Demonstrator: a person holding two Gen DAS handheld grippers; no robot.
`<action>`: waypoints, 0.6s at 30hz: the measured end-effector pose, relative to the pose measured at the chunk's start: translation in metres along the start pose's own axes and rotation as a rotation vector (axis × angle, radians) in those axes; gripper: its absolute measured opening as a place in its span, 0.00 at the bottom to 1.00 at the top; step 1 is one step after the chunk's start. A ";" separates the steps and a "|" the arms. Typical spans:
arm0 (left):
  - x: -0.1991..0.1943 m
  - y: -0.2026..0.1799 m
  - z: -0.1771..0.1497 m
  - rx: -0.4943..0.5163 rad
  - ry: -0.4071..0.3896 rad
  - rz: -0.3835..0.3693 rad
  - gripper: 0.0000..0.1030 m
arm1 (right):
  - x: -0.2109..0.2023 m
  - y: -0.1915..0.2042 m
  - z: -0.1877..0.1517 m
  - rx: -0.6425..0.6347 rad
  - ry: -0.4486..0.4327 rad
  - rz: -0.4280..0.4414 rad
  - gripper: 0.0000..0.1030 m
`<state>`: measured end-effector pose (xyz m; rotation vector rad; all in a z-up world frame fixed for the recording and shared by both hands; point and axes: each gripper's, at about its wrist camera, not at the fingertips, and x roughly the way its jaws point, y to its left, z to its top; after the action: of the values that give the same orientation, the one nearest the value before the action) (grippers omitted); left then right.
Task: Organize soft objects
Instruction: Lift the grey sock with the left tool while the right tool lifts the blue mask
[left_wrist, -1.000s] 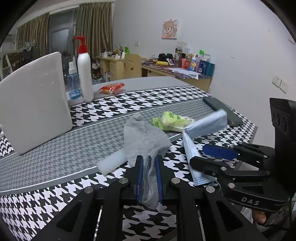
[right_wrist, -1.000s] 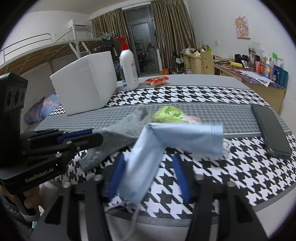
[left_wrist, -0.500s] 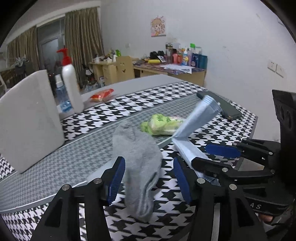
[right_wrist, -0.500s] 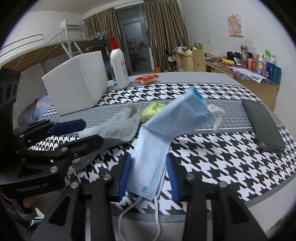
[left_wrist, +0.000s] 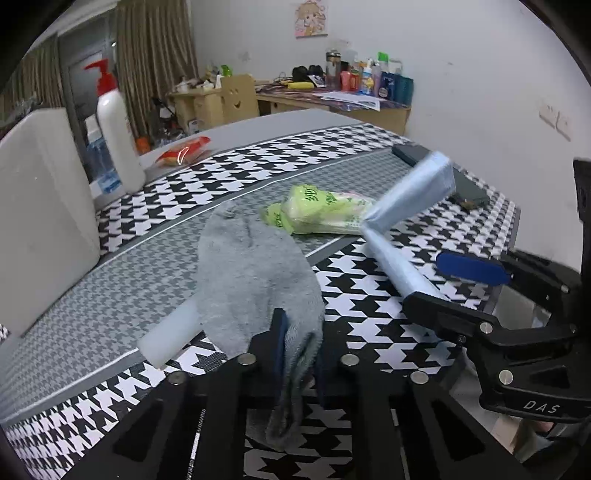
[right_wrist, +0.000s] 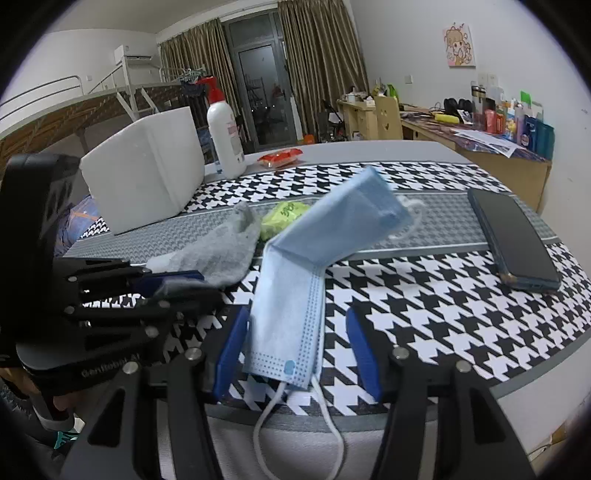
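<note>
Two tongs, left (left_wrist: 297, 343) pinching grey sock (left_wrist: 251, 277), right (right_wrist: 297, 350) straddling blue mask (right_wrist: 295, 295)

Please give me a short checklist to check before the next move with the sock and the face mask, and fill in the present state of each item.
1. Left hand-held gripper is shut on the grey sock: ok.
2. Right hand-held gripper grips the blue face mask: not ok; its jaws have just been opening, and the mask lies loose between them.
3. Mask rests flat on the table: not ok; its far half is folded upward.
4. Ear loops are free of the gripper: cannot tell.
5. Phone lies apart from the mask: ok.
6. Sock is clear of the white foam stick: not ok; it drapes over it.
</note>
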<state>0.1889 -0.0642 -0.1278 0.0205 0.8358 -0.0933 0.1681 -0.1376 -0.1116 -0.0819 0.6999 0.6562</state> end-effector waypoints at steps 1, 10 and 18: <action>0.000 0.003 0.000 -0.014 0.000 -0.003 0.06 | 0.001 0.000 0.000 0.000 0.001 0.000 0.59; -0.026 0.012 -0.005 -0.044 -0.079 -0.035 0.05 | -0.001 0.001 0.007 0.002 -0.012 -0.022 0.59; -0.064 0.023 -0.013 -0.052 -0.161 -0.057 0.05 | 0.007 0.001 0.014 0.005 0.024 -0.060 0.25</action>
<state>0.1394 -0.0355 -0.0896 -0.0592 0.6777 -0.1257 0.1792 -0.1289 -0.1045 -0.1060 0.7197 0.5972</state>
